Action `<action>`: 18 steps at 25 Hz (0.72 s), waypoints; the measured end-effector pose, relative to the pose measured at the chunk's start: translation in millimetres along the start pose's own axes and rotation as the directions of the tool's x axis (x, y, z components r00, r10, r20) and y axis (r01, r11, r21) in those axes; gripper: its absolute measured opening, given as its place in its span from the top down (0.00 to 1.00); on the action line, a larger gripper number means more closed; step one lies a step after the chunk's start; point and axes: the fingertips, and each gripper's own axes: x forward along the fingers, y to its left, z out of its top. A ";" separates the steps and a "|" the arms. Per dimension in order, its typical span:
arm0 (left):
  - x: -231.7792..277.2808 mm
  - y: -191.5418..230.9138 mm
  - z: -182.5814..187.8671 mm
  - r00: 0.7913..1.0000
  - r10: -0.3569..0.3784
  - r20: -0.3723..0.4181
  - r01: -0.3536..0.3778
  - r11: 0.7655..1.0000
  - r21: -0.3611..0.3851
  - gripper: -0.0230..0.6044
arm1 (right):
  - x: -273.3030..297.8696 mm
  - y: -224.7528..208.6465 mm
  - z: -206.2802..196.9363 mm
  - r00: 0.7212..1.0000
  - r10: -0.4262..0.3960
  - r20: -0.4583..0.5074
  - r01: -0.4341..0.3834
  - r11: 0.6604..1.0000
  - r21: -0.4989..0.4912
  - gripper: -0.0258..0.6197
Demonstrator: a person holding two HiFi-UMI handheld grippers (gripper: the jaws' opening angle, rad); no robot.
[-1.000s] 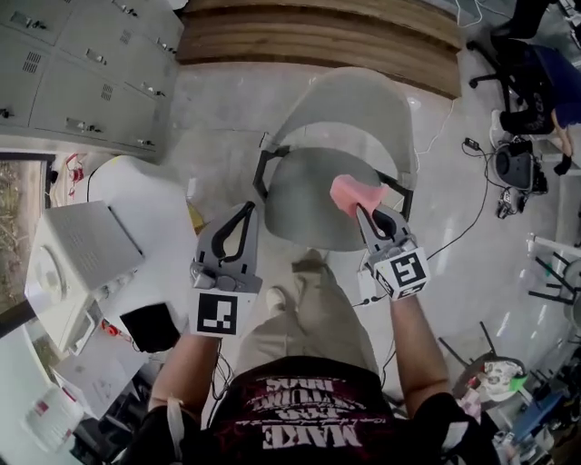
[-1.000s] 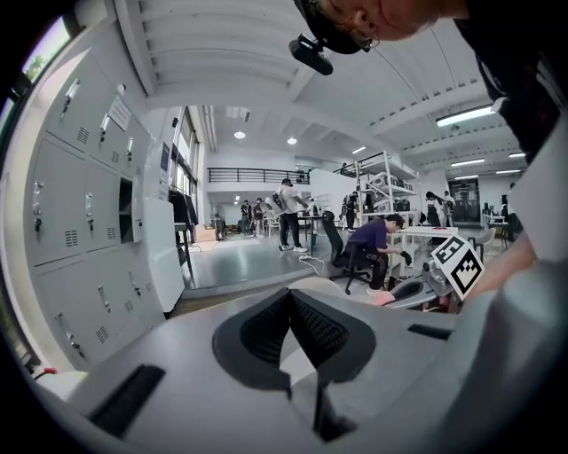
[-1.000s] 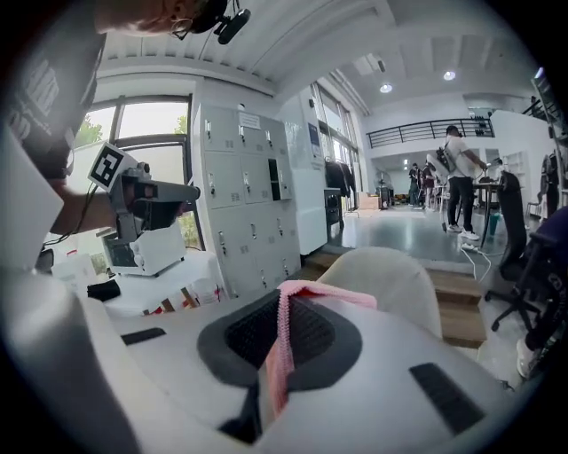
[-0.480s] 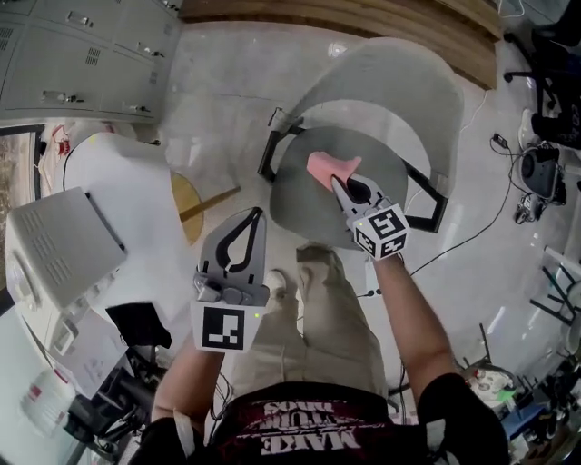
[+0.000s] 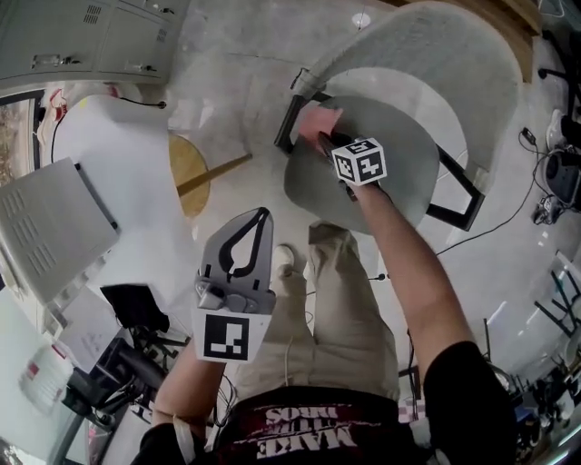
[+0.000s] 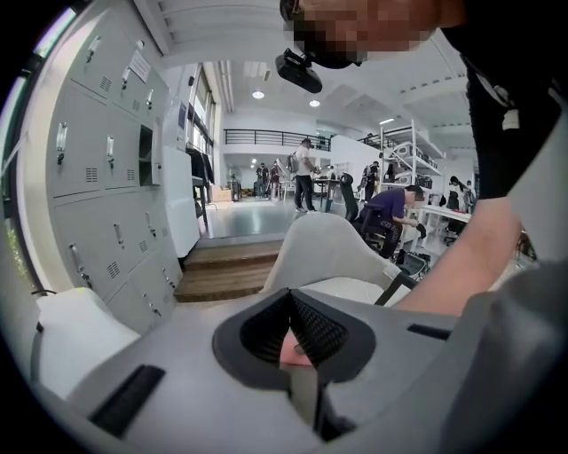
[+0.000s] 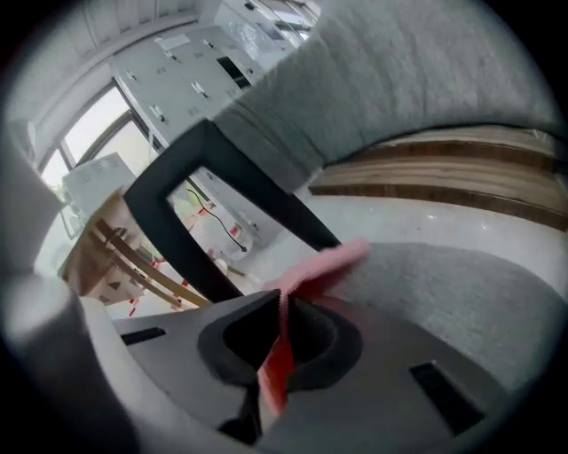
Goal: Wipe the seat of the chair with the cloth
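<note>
The grey chair seat (image 5: 408, 145) is at the upper right of the head view, under a curved grey back (image 5: 436, 41). A pink cloth (image 5: 317, 122) lies on the seat's left edge, beside the black armrest (image 5: 289, 118). My right gripper (image 5: 324, 141) is shut on the cloth and presses it onto the seat. The right gripper view shows the cloth (image 7: 324, 264) pinched in the right gripper (image 7: 282, 300), with the grey seat (image 7: 470, 293) beyond. My left gripper (image 5: 262, 214) hangs shut and holds nothing, away from the chair, above the floor. From the left gripper (image 6: 287, 295) the chair (image 6: 324, 253) is seen ahead.
A white table (image 5: 100, 150) and a round wooden disc (image 5: 186, 173) stand left of the chair. Grey lockers (image 5: 91, 27) line the upper left. The person's legs and a shoe (image 5: 284, 259) are just below the seat. Cables and equipment (image 5: 554, 182) lie on the floor at the right.
My right gripper has dragged the pink cloth leftward across the seat, from its right side to the left edge by the armrest. The left gripper has stayed put, shut.
</note>
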 end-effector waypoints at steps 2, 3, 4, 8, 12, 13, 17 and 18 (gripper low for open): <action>0.3 -4.0 -7.5 1.000 -0.012 -0.019 0.012 1.000 0.008 0.96 | 3.9 -25.5 -17.4 0.997 -0.062 -0.052 0.063 0.998 0.020 0.94; 0.8 -5.8 -10.1 0.999 -0.019 -0.027 0.020 1.000 0.017 0.96 | 1.3 -35.3 -21.4 0.995 -0.081 -0.056 0.083 0.996 0.027 0.94; 1.9 -7.3 -11.6 0.999 -0.026 -0.032 0.027 0.999 0.028 0.95 | -3.3 -43.0 -22.9 0.994 -0.096 -0.053 0.097 0.995 0.028 0.94; 8.3 -16.2 -7.6 0.998 -0.051 -0.023 0.052 0.998 0.026 0.96 | -42.0 -76.1 -40.6 0.979 -0.191 -0.075 0.194 0.981 0.025 0.95; 14.9 -33.8 9.0 0.996 -0.093 0.014 0.093 0.995 0.042 0.95 | -102.1 -123.4 -76.3 0.944 -0.314 -0.102 0.322 0.943 0.081 0.94; 15.5 -37.1 12.7 0.994 -0.103 0.021 0.102 0.994 0.048 0.96 | -117.1 -133.7 -86.2 0.932 -0.346 -0.112 0.356 0.930 0.094 0.94; 12.4 -41.6 22.6 0.993 -0.112 0.038 0.110 0.993 0.048 0.96 | -164.8 -158.6 -122.6 0.872 -0.456 -0.180 0.476 0.875 0.089 0.94; 10.0 -41.7 25.1 0.993 -0.111 0.044 0.109 0.993 0.049 0.96 | -173.1 -161.1 -128.8 0.859 -0.474 -0.192 0.496 0.864 0.086 0.94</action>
